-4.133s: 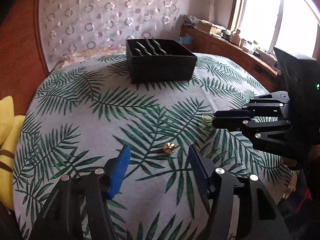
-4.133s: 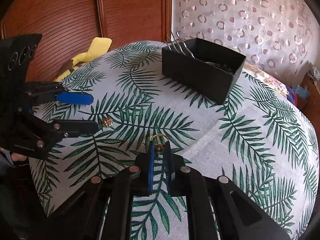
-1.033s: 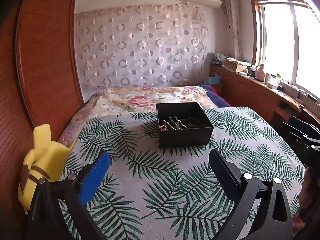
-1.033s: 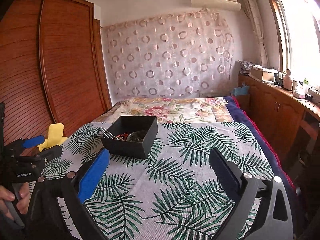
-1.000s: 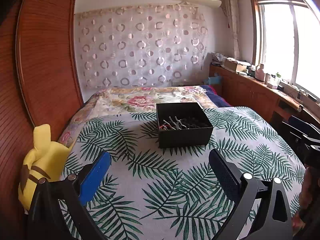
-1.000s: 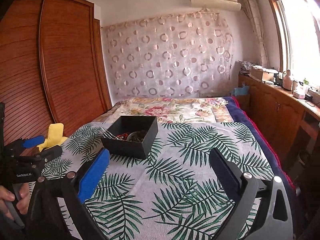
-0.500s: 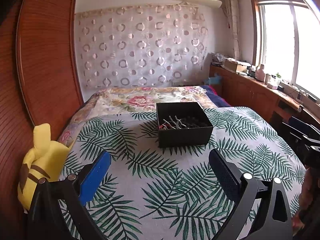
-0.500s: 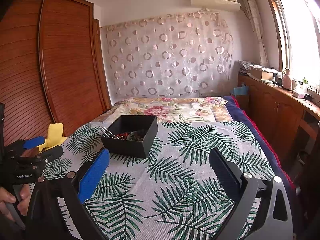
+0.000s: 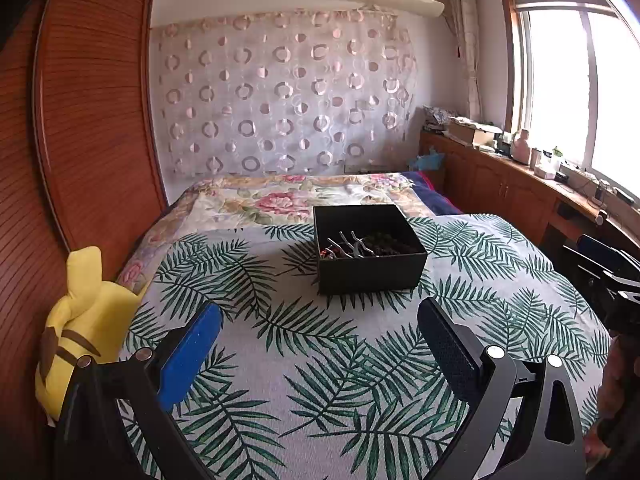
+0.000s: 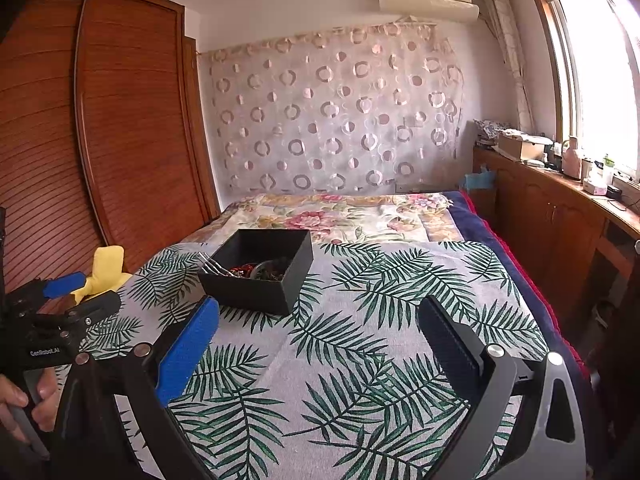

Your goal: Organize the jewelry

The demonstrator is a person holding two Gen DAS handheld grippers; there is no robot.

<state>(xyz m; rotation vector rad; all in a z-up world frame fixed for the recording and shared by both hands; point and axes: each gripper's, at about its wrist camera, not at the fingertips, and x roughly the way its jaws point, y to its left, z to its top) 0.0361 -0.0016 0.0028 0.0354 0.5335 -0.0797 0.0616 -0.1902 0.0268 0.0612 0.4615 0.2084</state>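
A black open box [image 9: 370, 254] stands on the palm-leaf cloth [image 9: 304, 364] and holds silver clips and dark and red jewelry. It also shows in the right wrist view [image 10: 258, 276]. My left gripper [image 9: 318, 338] is open and empty, held back from the box and above the cloth. My right gripper [image 10: 318, 334] is open and empty too, to the right of the box. The left gripper [image 10: 76, 292] shows at the left edge of the right wrist view. No loose jewelry shows on the cloth.
A yellow plush toy [image 9: 82, 330] lies at the cloth's left edge by the wooden wardrobe [image 9: 88, 120]. A floral bedspread [image 9: 296, 196] lies behind the box. A wooden counter [image 10: 560, 208] with clutter runs under the window on the right.
Since 4.1 s ago both grippers pulled back and up from the cloth; the gold ring and gold piece seen then are out of sight. Over the last second nothing moved.
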